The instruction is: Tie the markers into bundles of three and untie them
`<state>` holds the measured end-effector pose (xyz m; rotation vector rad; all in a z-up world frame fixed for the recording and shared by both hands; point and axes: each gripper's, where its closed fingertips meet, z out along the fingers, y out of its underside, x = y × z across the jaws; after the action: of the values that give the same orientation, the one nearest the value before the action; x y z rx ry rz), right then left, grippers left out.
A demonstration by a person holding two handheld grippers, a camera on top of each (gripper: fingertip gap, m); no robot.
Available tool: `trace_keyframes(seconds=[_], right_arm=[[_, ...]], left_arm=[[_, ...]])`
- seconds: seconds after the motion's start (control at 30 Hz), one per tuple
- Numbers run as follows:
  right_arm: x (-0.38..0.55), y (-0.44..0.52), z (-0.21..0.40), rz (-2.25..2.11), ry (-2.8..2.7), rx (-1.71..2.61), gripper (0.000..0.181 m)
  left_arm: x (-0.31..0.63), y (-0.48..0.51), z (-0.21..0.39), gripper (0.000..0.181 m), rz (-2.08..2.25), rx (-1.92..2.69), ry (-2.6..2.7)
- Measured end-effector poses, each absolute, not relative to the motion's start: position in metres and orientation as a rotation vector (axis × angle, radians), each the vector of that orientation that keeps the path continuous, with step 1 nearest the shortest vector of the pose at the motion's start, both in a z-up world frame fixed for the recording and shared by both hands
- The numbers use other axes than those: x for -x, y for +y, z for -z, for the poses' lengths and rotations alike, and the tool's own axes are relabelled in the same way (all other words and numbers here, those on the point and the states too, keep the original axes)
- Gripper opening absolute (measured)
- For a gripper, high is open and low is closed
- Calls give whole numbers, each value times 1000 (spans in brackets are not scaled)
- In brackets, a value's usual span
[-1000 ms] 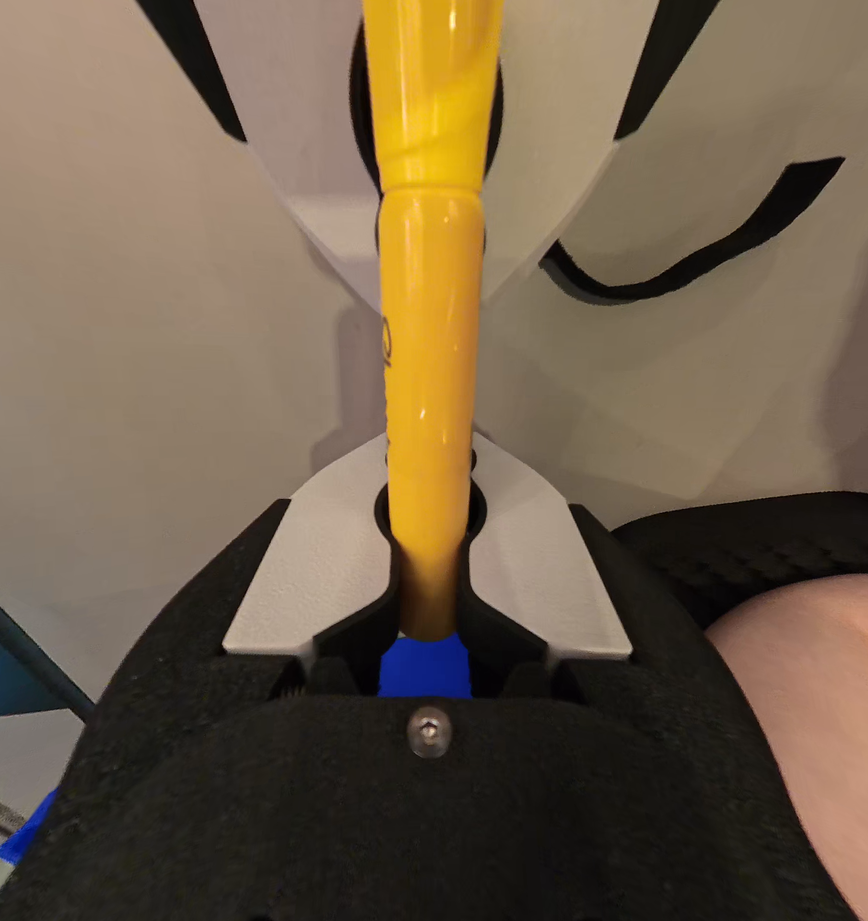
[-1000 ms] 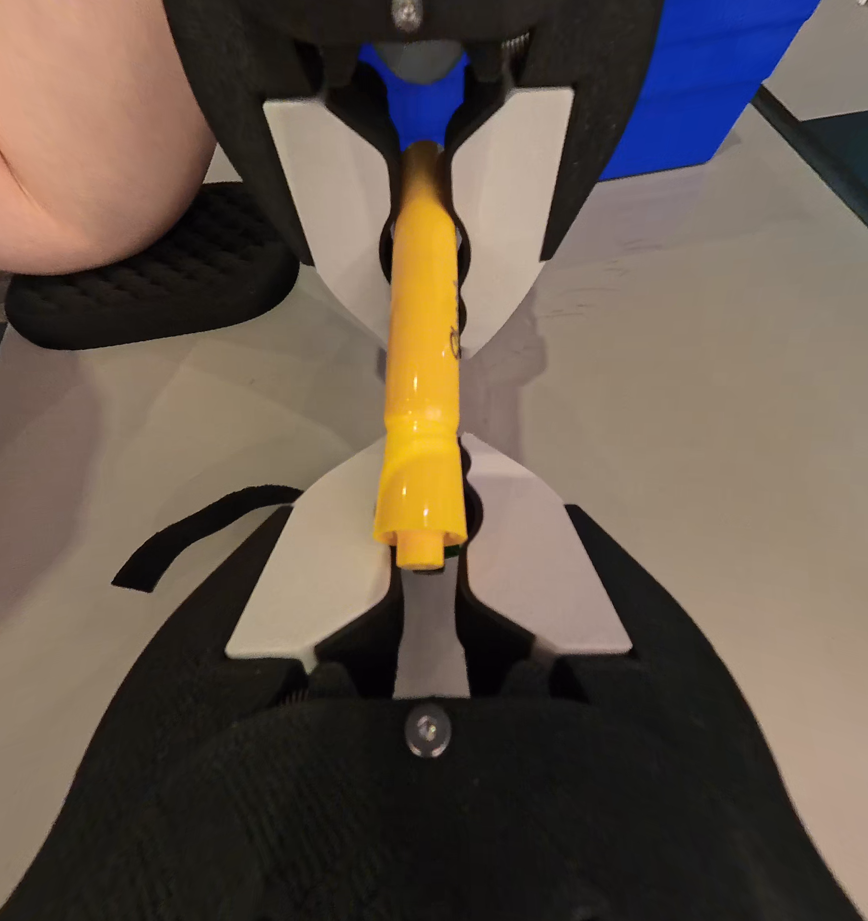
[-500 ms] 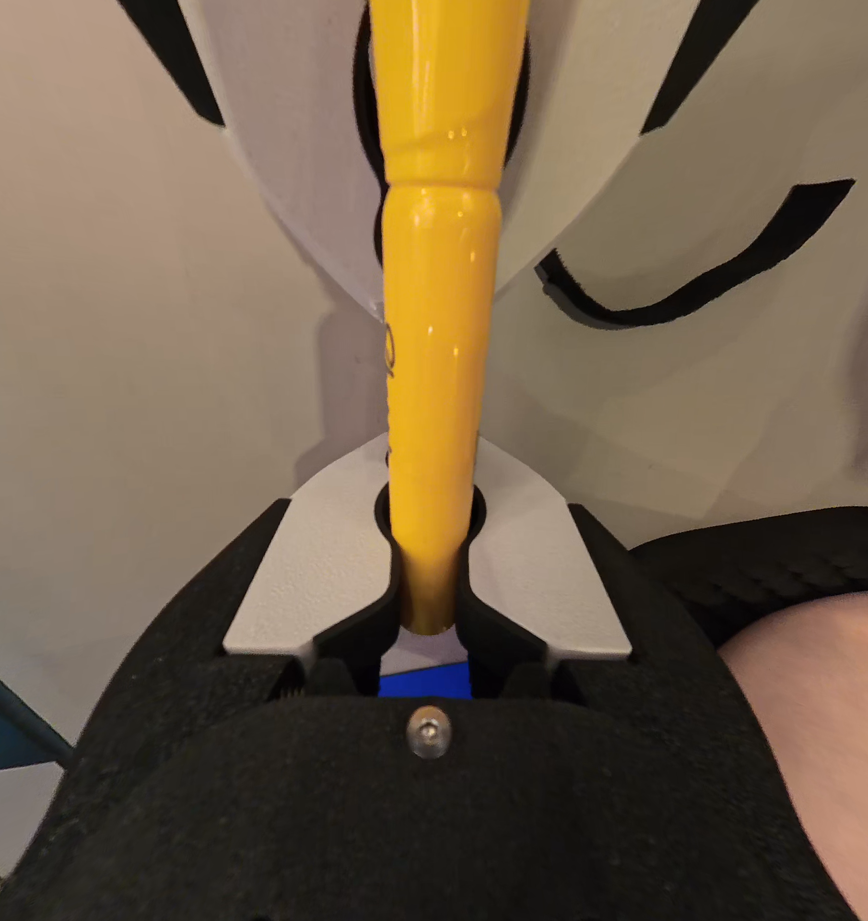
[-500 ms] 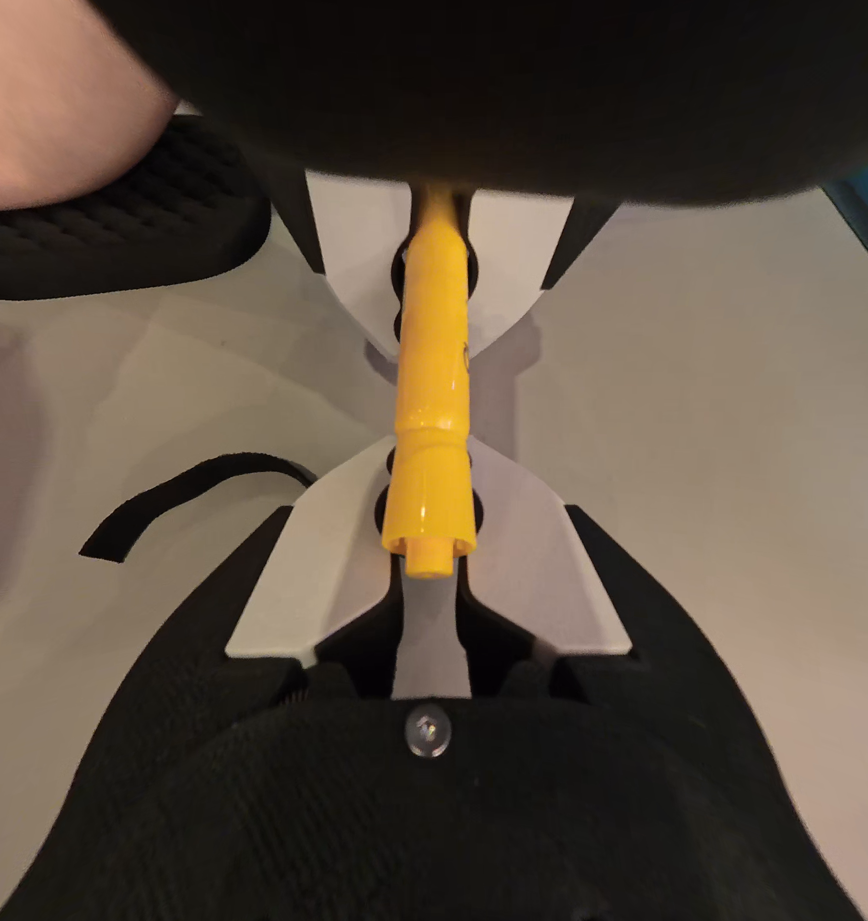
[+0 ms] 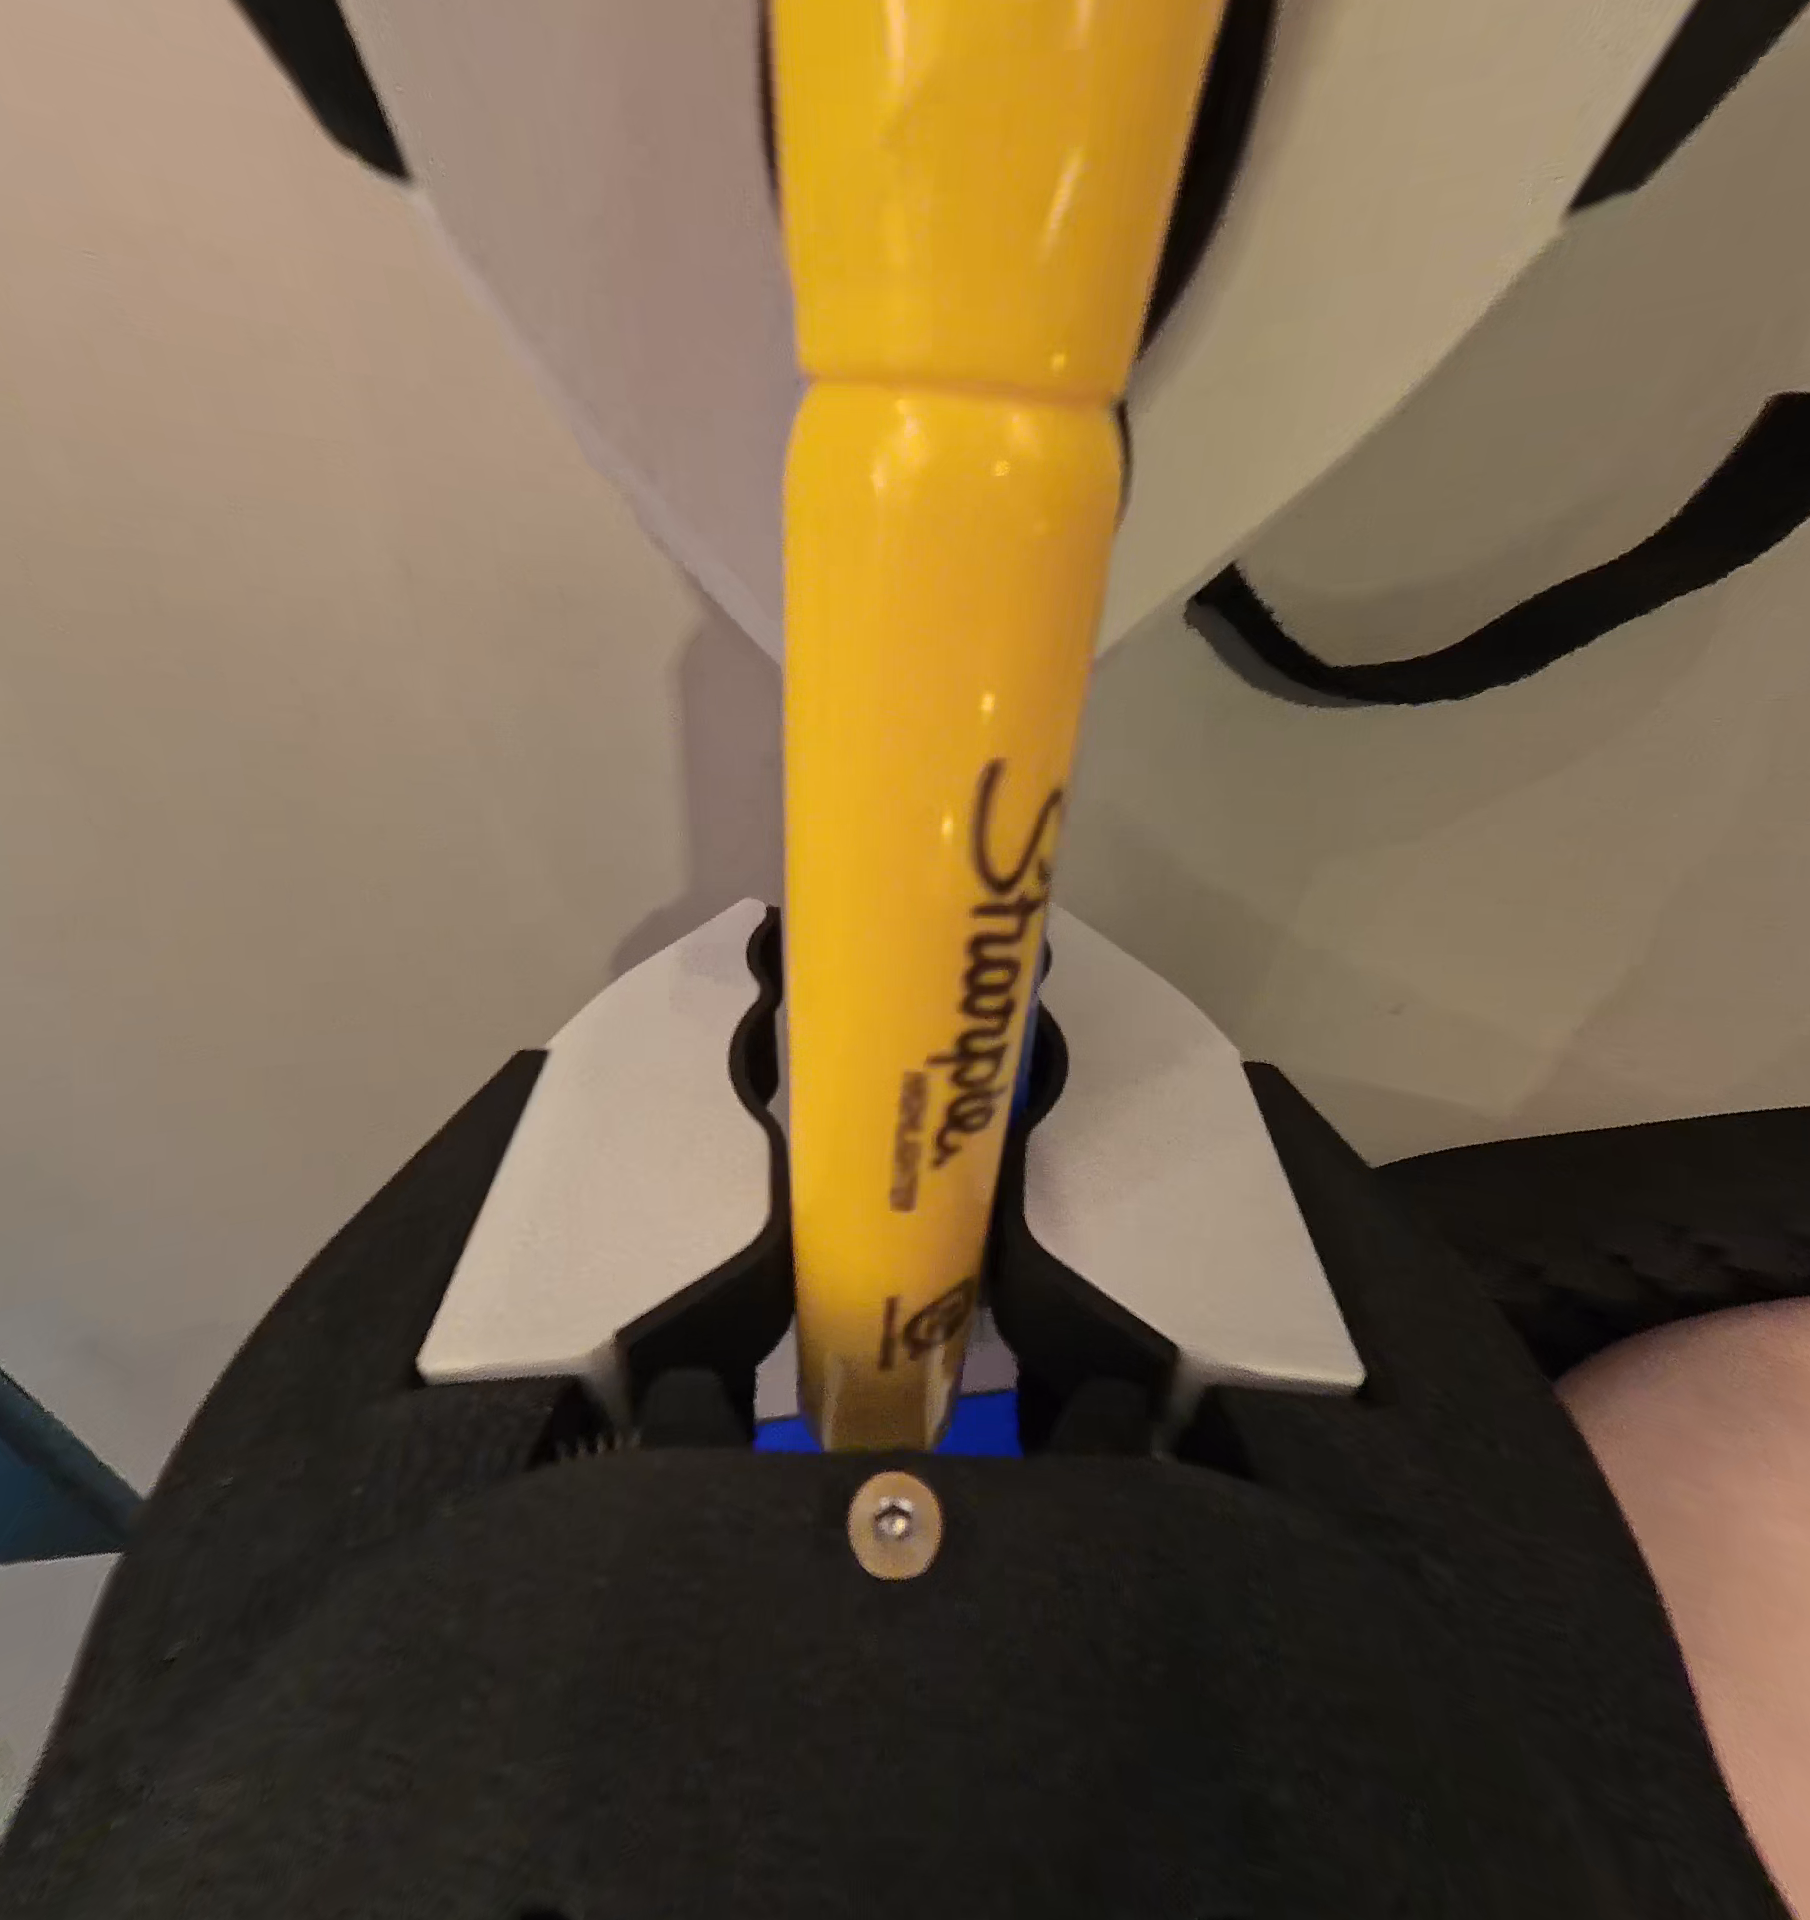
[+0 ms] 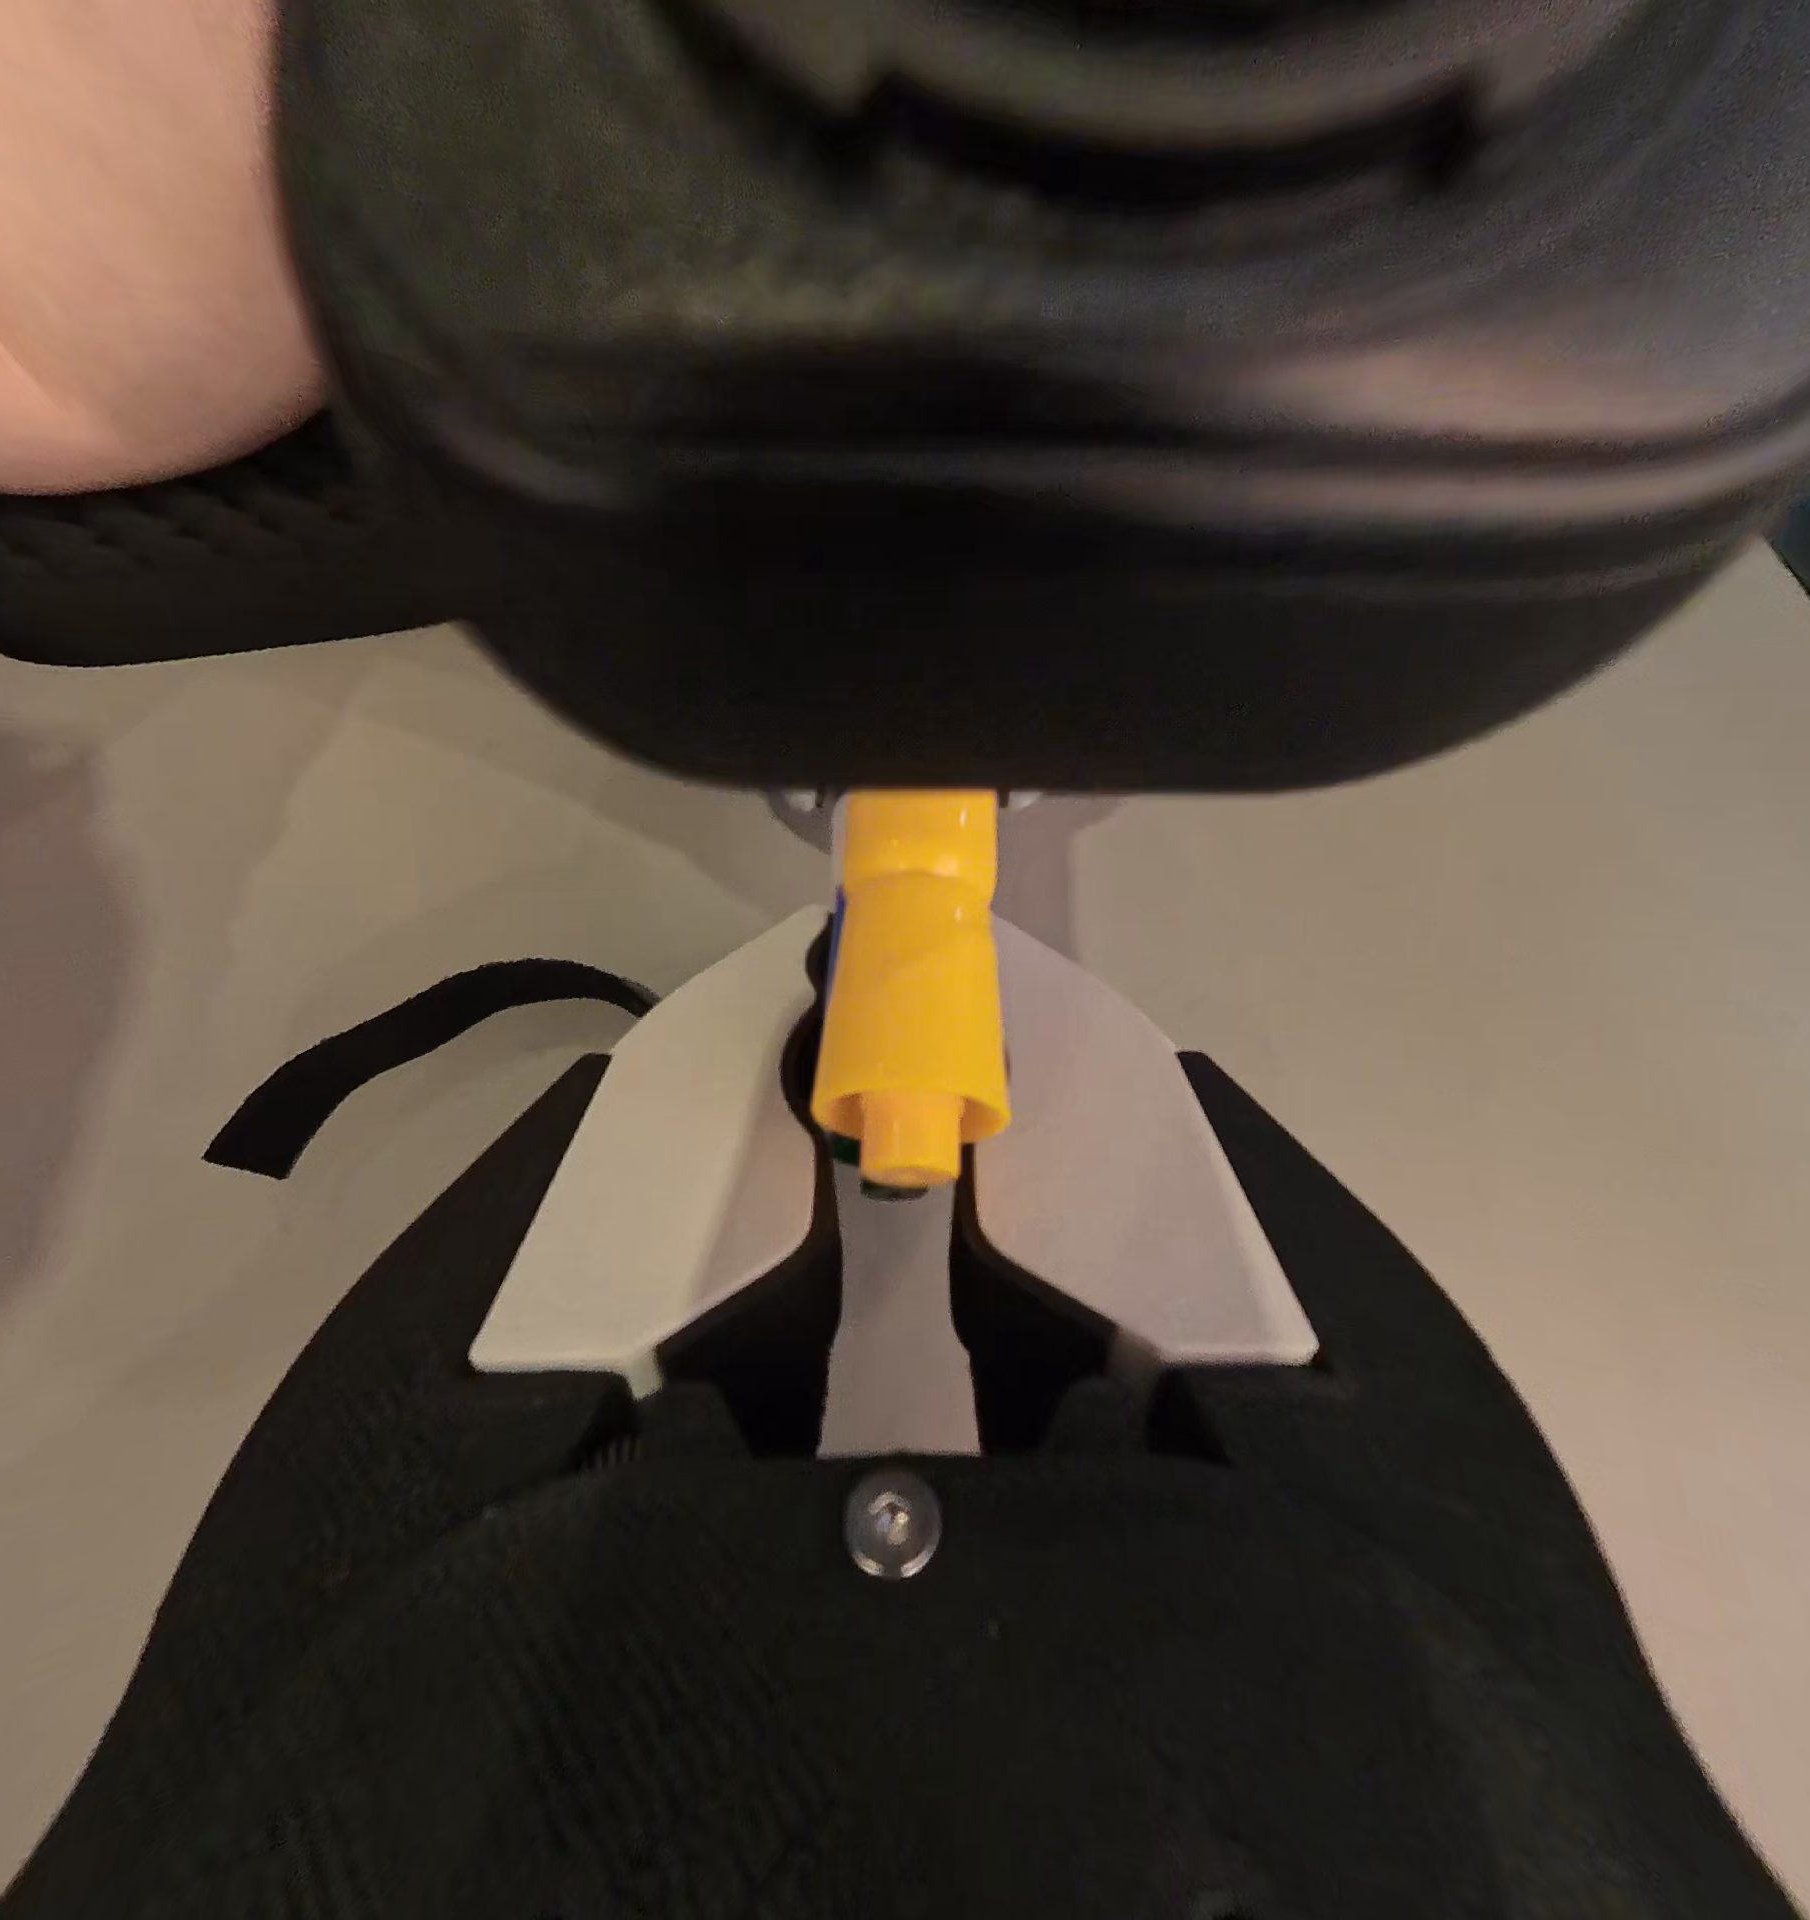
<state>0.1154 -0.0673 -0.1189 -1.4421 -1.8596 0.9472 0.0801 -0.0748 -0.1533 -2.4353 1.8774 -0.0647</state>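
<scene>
A pale beige table (image 6: 1452,1039) carries a loose black strap (image 6: 381,1049), which lies curved on its left part in the right wrist view.

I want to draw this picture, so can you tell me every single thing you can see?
yellow marker: one, yellow, held end to end between both grippers; hints of blue and green below it, too hidden to name.
black strap: one, black, lying loose and curved on the table.
table: one, pale beige, under everything.
left gripper: one, black with white fingers, shut on the marker's barrel end.
right gripper: one, black with white fingers, shut on the marker's cap end.
person's hand: one seen, behind the left gripper.
</scene>
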Motion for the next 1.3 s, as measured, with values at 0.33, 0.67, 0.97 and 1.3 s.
trace_keyframes(seconds=[0.33, 0.67, 0.97, 1.3], right_arm=[[-119, -63, 124, -938, -1872, 1473, 20], [-118, -72, 122, -1021, -1863, 1516, 20], [-117, -73, 119, -1036, -1860, 1484, 20], [-115, -70, 116, -1117, -1818, 1443, 19]], left_arm=[[-84, -78, 158, 38, 88, 2447, 1921], [-86, -77, 152, 38, 148, 2419, 1883], [-87, -79, 141, 30, 194, 2385, 1867], [-88, -77, 134, 29, 176, 2367, 1854]])
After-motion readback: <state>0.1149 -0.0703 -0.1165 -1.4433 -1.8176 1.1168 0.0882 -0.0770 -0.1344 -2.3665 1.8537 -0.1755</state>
